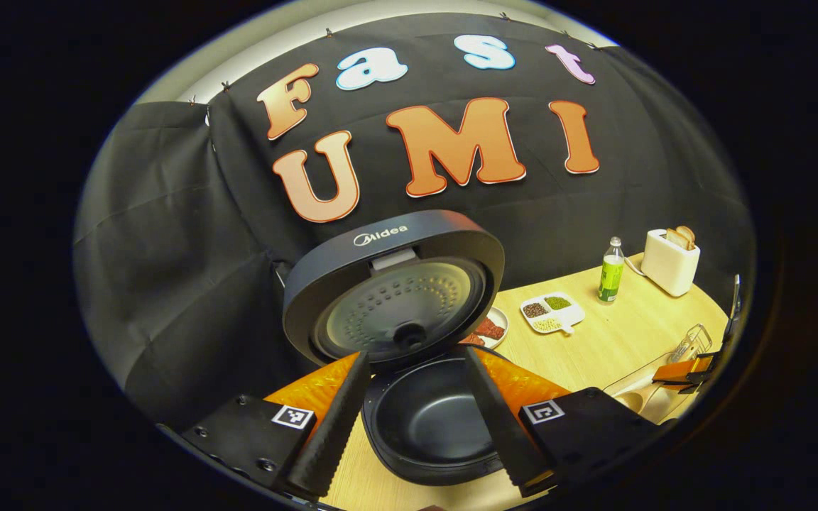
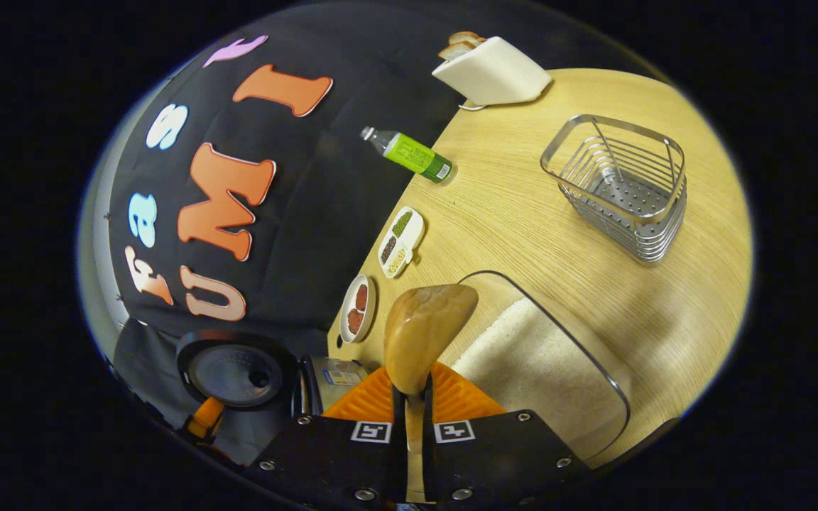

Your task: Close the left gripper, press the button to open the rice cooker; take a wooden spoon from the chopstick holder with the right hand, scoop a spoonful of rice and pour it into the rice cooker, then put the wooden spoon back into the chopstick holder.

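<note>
Risk: the spoon's bowl (image 2: 429, 326) is empty and tipped sideways above the rice box (image 2: 579, 376); a shallow dip could spill grains onto the bench (image 2: 522, 206).
Right claw (image 2: 412, 404): clamped tight on the spoon handle.
Left claw (image 1: 416, 419): spread wide, holding nothing, over the cooker's pot (image 1: 430, 419).
Cooker lid (image 1: 395, 291): standing open behind the pot.
Chopstick holder (image 2: 622, 188): beyond the rice box, empty.

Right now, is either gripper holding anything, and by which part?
The right gripper holds the wooden spoon by its handle, jaws shut on it, bowl forward. The left gripper holds nothing, jaws open before the rice cooker.
</note>
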A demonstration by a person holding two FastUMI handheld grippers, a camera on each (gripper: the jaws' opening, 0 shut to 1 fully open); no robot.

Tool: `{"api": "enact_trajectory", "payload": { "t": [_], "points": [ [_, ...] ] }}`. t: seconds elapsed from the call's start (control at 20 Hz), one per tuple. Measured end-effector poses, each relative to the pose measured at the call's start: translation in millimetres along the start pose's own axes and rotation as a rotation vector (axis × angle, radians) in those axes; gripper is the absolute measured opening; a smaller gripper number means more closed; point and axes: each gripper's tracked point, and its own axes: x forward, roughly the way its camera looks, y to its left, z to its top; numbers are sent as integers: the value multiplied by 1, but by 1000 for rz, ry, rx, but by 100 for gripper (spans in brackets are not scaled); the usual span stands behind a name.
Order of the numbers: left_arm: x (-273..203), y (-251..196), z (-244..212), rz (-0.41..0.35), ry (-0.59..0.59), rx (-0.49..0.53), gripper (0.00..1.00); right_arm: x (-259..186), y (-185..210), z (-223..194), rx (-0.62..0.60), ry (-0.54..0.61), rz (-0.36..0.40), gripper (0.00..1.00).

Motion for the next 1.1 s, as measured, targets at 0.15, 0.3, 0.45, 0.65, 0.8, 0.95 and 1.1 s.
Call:
{"api": "enact_trajectory", "payload": {
  "t": [0.15, 0.3, 0.45, 0.65, 0.8, 0.95, 1.1],
  "points": [
    [-2, 5, 7, 25, -24, -27, 92, -10, -1, 18, 68, 8, 35, 8],
    [-6, 5, 6, 47, -22, -67, 91, -24, 5, 43, 130, 14, 94, 8],
    [-11, 7, 6, 70, -38, -110, 91, -33, 18, 66, 209, 34, 157, 8],
    [-25, 14, 14, 107, -92, -176, 83, -41, 54, 81, 254, 76, 251, 8],
    [-42, 16, 21, 135, -145, -172, 92, -33, 91, 80, 249, 135, 317, 8],
    [-63, 20, 21, 195, -185, -156, 99, -21, 131, 67, 255, 219, 377, 7],
    [-85, 25, 9, 226, -185, -167, 90, -12, 171, 45, 277, 313, 444, 7]
  ]
}}
